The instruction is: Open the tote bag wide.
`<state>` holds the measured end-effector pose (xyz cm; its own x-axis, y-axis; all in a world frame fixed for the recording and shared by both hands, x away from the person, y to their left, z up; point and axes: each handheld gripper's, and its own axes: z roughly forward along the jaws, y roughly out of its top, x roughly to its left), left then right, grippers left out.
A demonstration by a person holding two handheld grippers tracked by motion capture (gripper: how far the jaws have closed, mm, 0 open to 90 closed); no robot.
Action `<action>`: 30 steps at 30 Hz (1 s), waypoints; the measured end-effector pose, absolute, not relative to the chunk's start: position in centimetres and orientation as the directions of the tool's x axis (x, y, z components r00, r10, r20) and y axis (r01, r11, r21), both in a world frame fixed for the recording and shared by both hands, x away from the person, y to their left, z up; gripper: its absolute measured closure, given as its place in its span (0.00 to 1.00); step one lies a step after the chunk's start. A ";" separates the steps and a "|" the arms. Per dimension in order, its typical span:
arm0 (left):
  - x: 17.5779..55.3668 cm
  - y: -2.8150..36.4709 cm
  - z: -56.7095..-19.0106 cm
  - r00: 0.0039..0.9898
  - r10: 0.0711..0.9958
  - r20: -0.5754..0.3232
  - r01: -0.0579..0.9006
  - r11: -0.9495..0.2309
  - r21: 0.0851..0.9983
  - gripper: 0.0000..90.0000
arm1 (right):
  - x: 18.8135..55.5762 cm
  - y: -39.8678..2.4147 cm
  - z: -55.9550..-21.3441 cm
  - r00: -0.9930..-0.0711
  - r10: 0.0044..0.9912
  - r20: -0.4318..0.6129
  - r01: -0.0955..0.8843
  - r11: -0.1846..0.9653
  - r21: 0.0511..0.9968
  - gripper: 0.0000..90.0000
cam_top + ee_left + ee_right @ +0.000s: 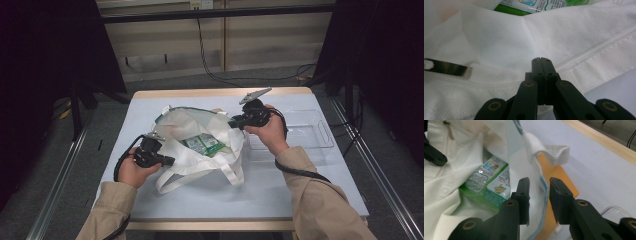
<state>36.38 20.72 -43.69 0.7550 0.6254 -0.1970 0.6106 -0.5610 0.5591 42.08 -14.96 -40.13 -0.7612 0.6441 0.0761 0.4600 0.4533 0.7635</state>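
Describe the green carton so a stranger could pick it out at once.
Start at the pale grey table and find the white fabric tote bag at its middle. Inside its open mouth lies the green-and-white printed cardboard carton, the only colourful, boxy thing among white cloth.

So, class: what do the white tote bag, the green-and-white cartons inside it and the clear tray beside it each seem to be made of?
White tote bag: woven fabric, probably cotton canvas; matt, with visible weave and stitched seams.
Green-and-white cartons: printed card, slightly glossy; sharp folded edges.
Clear tray: transparent plastic, seemingly rigid; the table shows through it.

Grey floor (pixel 165 80), dark curtains (pixel 45 60).
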 end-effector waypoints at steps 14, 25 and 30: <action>36.3 20.7 -43.2 0.749 0.636 -0.189 0.618 -0.566 0.546 1.00 | 40.8 -14.9 -38.7 -0.785 0.616 0.065 0.415 0.445 0.794 0.66; 36.3 20.7 -43.1 0.754 0.632 -0.181 0.613 -0.577 0.540 1.00 | 40.1 -16.0 -38.5 -0.782 0.620 0.064 0.411 0.437 0.800 0.73; 36.4 20.6 -43.1 0.753 0.634 -0.177 0.614 -0.581 0.534 1.00 | 39.7 -16.3 -38.2 -0.788 0.611 0.075 0.412 0.434 0.801 0.81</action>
<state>36.39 20.62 -43.15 0.7531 0.6336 -0.1772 0.6144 -0.5812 0.5335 39.67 -16.33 -38.22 -0.7885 0.6105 0.0746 0.4121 0.4345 0.8009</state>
